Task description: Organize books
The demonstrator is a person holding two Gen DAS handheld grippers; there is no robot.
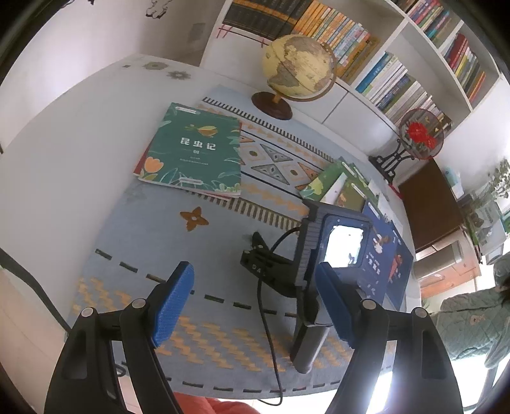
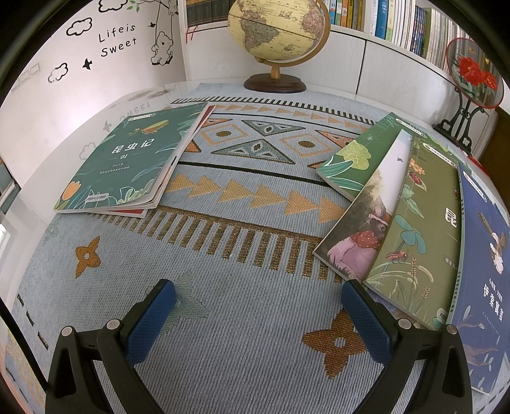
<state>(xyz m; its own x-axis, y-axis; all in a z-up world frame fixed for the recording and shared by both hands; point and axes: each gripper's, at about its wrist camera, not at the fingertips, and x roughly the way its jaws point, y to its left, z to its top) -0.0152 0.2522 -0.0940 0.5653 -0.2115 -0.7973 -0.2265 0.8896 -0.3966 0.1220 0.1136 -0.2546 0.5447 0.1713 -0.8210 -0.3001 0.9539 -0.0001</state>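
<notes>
Both claws hang apart and empty over a patterned cloth on the surface: the left claw high at 6 o'clock, the right claw low beside a fan of overlapping books at 3 o'clock. A green book tops a small stack at 10 o'clock, a globe at 12. The thin paperbacks look light and floppy with slick covers; a pinch at a free edge or spine, likely the overhanging rabbit-cover book, seems best.
</notes>
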